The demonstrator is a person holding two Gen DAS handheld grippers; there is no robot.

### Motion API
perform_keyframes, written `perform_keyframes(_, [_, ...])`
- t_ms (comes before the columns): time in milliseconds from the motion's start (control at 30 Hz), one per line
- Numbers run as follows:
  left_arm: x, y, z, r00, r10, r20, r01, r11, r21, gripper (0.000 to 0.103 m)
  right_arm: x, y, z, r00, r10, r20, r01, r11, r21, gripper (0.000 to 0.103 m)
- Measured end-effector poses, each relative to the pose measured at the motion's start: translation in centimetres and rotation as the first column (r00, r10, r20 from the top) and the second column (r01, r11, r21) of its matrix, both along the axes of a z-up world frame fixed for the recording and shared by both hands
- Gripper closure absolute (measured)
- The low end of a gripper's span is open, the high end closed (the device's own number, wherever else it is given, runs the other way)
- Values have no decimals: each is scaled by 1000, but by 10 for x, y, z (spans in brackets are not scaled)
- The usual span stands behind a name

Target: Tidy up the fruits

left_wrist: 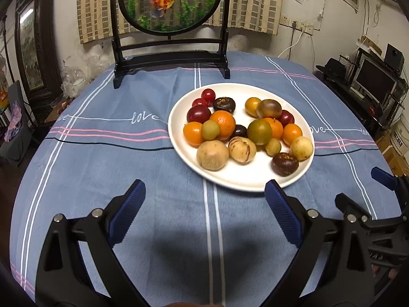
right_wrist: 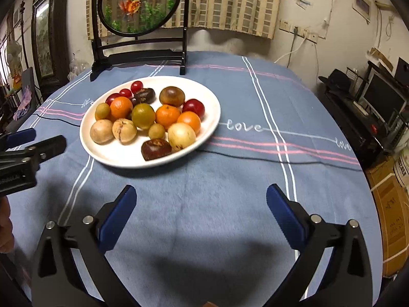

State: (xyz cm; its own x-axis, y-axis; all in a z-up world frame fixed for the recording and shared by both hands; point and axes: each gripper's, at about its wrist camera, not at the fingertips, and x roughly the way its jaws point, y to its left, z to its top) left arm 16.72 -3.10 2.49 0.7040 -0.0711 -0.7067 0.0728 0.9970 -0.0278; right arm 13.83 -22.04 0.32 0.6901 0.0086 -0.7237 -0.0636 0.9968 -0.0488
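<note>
A white plate sits on the blue tablecloth, piled with several small fruits: oranges, red plums, a green citrus, tan round fruits and dark brown ones. My left gripper hovers open just short of the plate's near rim, nothing between its blue pads. My right gripper is open and empty over bare cloth, the plate ahead to its left. Each gripper shows at the edge of the other's view.
A black wooden stand with a round goldfish panel rises at the table's far edge behind the plate. Blue cloth lies bare left and right of the plate. Shelves with a monitor stand off the table, right.
</note>
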Motion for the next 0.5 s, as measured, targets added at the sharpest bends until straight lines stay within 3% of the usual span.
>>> perform_keyframes(167, [-15, 3, 1, 1000, -4, -3, 4, 1000, -14, 7, -11, -6, 1, 1000, -11, 4, 11, 1000, 27, 1])
perform_keyframes(500, [-33, -1, -3, 1000, -3, 8, 3, 999, 34, 5, -23, -13, -1, 1000, -27, 12, 26, 999, 35, 1])
